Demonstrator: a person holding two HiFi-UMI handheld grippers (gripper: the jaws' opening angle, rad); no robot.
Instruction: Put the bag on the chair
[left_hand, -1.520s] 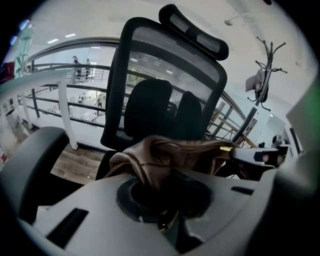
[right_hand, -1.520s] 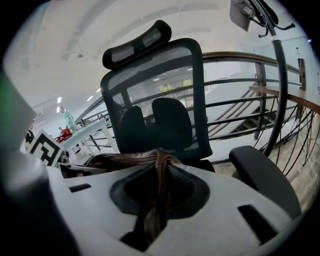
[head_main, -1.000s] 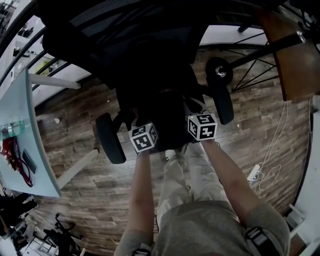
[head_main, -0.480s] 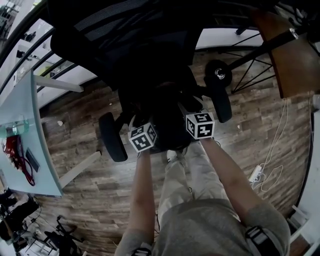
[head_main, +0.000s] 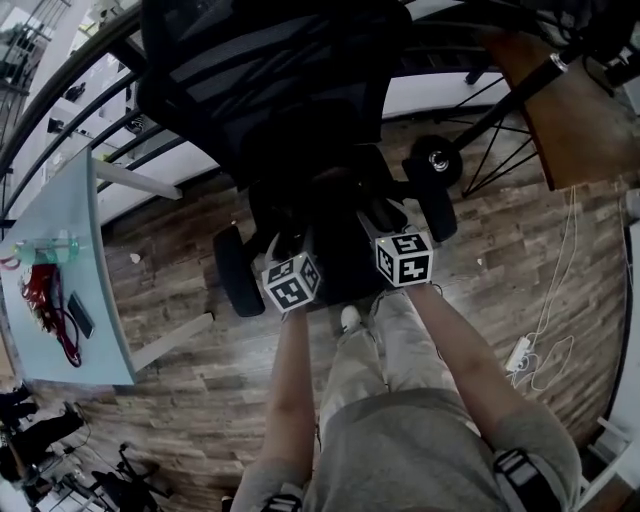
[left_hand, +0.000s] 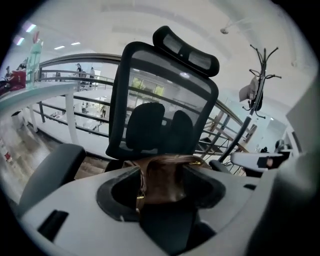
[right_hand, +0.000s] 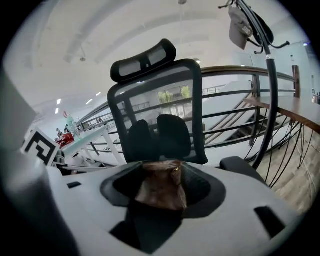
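A black mesh office chair (head_main: 270, 90) with a headrest stands in front of me, its back filling the left gripper view (left_hand: 165, 100) and the right gripper view (right_hand: 155, 95). The brown bag (left_hand: 162, 180) lies on the seat, dark in the head view (head_main: 340, 245). My left gripper (left_hand: 162, 172) has its jaws wide apart and closing slightly, with the bag's top in the gap and no pad pressing it. My right gripper (right_hand: 160, 182) also stands wide, with the bag (right_hand: 160, 192) between its jaws. Both marker cubes hover at the seat's front edge.
The chair's armrests (head_main: 238, 285) (head_main: 432, 200) flank the grippers. A light table (head_main: 60, 300) with a bottle and red item is at left, a wooden tabletop (head_main: 580, 110) at upper right. A power strip and cable (head_main: 520, 352) lie on the wood floor. A railing runs behind the chair.
Both grippers stay at the seat's front edge. The head view has shifted, so more of the chair back shows and the table at left sits higher in the picture.
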